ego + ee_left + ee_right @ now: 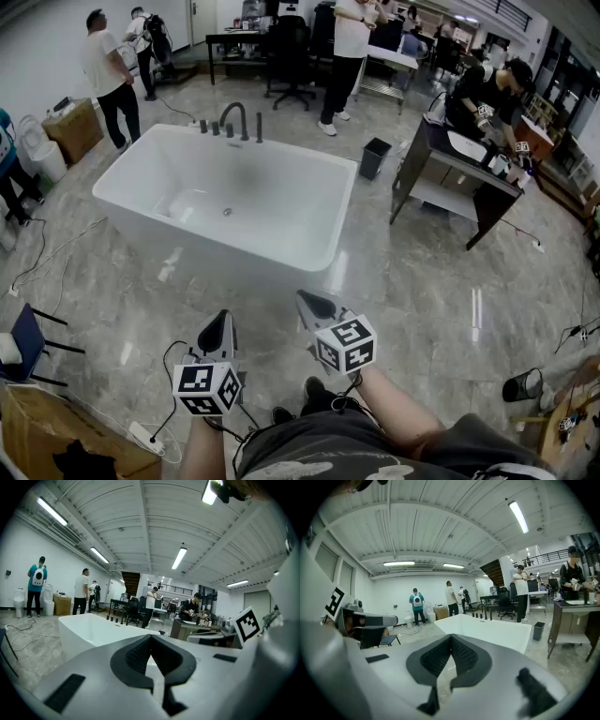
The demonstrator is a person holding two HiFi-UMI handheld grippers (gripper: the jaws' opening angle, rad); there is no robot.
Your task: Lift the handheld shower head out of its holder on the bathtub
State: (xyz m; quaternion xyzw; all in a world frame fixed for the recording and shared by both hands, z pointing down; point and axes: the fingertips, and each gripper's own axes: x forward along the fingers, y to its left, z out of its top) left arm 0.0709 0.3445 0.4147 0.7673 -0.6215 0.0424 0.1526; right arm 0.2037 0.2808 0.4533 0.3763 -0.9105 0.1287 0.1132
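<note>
A slim, dark, rod-shaped handheld shower head [259, 127] is stood upright on the white bathtub [141, 159] rim. The left tool [222, 321] and right tool [310, 302] are closed, empty.

Bright, even indoor light from ceiling tube lamps [179, 558]; their glare streaks the glossy floor [473, 309]; shadows soft; strong fisheye bending at edges; both gripper views black-cornered, nearest foreground blurred.
</note>
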